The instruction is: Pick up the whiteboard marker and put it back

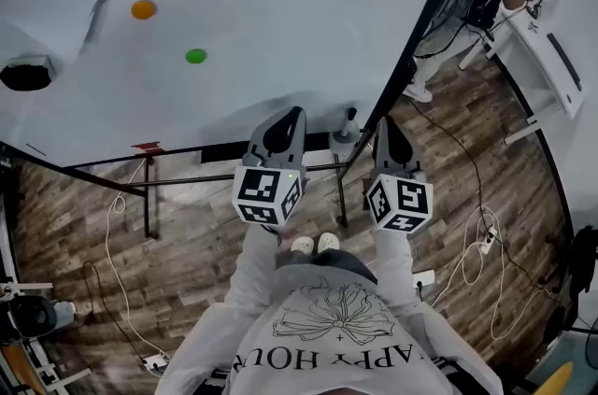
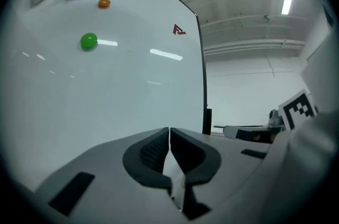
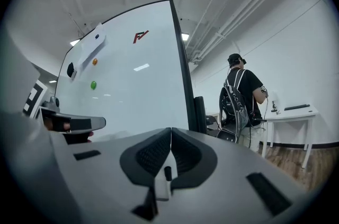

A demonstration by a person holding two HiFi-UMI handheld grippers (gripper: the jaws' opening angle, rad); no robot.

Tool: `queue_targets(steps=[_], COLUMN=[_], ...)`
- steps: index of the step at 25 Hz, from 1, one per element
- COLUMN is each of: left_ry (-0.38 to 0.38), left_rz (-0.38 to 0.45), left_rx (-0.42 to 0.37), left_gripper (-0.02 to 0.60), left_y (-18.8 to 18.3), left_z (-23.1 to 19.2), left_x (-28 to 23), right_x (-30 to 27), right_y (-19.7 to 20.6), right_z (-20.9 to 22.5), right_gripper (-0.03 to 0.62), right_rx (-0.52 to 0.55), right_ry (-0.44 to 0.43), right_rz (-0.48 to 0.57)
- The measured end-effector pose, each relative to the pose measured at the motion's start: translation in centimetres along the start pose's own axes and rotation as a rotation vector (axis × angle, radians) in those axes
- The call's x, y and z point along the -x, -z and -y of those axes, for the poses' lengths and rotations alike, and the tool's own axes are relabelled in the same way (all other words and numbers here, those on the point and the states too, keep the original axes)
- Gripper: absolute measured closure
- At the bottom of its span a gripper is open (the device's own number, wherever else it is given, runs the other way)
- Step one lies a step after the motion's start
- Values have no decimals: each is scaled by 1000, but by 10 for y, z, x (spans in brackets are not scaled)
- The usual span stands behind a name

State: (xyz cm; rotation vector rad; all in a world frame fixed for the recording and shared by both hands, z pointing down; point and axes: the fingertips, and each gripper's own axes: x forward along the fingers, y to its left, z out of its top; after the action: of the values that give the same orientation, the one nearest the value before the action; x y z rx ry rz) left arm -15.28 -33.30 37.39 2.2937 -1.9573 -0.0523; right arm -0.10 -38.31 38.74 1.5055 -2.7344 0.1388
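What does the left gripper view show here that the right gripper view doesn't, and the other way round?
Left only: a look down the left tool, pads meeting with nothing between them. Right only: the same look down the right tool, pads likewise together, plus a person wearing a backpack and a white table. Both: the whiteboard, its green magnet, orange magnet and red logo.

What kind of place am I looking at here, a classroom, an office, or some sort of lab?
Probably a lab or workshop space rather than a classroom: a large freestanding whiteboard with coloured magnets, bare ceiling pipes, and loose cables trailing over the wood floor.
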Motion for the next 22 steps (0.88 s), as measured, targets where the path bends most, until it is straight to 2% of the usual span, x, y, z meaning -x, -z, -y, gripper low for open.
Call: queue_targets(steps=[8,22], left_ry=[-48,-54], left_rz=[19,26], left_rx=[-20,-32], left_gripper=[571,571], left_y=[-9,-13], left_z=[-13,-11], left_x=[18,20], right_x=[2,3], right_y=[-5,-5], right_z=[-11,-13], right_gripper=[591,591], right_rx=[-3,4], right_ry=[-9,-10], right_rz=[15,12])
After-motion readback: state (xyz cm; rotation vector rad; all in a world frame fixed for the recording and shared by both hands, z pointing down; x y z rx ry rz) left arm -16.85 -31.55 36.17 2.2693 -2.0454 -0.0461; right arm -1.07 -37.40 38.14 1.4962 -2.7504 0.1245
